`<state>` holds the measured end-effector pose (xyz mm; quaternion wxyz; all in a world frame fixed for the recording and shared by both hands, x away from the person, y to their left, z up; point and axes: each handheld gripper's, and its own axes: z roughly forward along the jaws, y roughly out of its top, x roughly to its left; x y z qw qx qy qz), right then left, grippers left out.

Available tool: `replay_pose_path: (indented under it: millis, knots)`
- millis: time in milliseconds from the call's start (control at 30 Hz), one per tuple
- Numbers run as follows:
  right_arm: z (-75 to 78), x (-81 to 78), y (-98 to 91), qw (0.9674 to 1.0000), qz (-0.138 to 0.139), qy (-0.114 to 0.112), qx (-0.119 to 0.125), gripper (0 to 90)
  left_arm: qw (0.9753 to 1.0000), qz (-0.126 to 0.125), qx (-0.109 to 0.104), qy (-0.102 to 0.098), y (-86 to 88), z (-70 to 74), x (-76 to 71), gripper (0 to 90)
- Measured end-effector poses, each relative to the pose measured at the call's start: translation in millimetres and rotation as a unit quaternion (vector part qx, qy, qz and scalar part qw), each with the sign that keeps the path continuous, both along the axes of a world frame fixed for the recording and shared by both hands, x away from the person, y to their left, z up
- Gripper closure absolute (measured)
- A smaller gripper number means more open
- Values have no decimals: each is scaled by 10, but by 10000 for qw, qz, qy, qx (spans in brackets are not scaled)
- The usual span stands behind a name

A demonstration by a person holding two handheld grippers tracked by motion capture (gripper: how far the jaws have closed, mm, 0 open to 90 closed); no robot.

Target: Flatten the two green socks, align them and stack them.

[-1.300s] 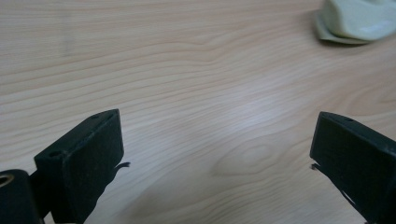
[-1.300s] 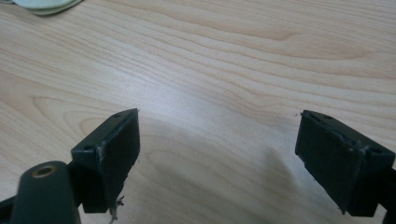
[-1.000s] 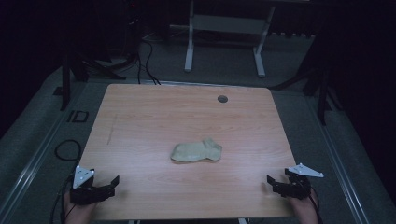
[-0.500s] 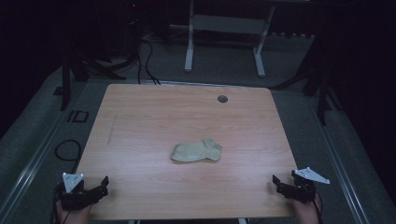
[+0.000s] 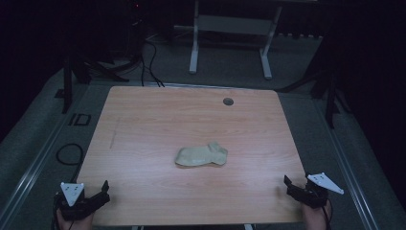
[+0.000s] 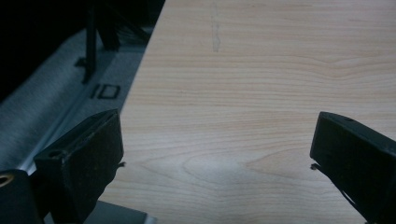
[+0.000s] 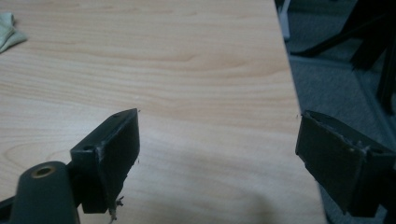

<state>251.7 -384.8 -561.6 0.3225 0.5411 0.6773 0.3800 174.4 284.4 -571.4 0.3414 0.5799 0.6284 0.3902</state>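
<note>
We see a pale crumpled cloth (image 5: 201,155) lying near the middle of the wooden surface (image 5: 143,124), well apart from both grippers. Our left gripper (image 5: 98,194) sits at the near left corner with its fingers (image 6: 81,158) spread and empty. Our right gripper (image 5: 293,186) sits at the near right edge, its fingers (image 7: 109,154) likewise spread wide over bare wood.

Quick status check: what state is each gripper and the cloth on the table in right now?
left gripper: open, jaws wide apart, holding nothing, at the table's near left corner.
right gripper: open, holding nothing, at the near right corner.
cloth: crumpled, lying loose mid-table, untouched.
table: bare wood apart from the cloth.
</note>
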Motion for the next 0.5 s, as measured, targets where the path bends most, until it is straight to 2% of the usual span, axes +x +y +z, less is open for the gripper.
replay_pose_path:
  millis: [33, 100, 133, 233, 400, 500]
  knots:
    - [10, -2, -3, 10000, -7, -59, -32, 137, 9999, 20, 100, -58, -1, 6, -16, 29]
    - [17, -1, -9, 9999, -26, -105, -55, 137, 9999, 20, 100, -58, -1, 6, -16, 29]
    - [34, -2, -20, 9998, -108, -189, -24, 137, 9994, 147, 284, -164, -5, 31, -35, 29]
    - [37, 5, -30, 9996, -151, -246, 8, 137, 9988, 200, 399, -215, -20, 46, -34, 29]
    - [11, 25, -23, 9998, -176, -103, -23, 138, 9988, 165, 415, -201, -27, 43, -28, 29]
    - [12, 28, -26, 9998, -190, -111, -28, 138, 9991, 80, 356, -227, -34, 40, -27, 29]
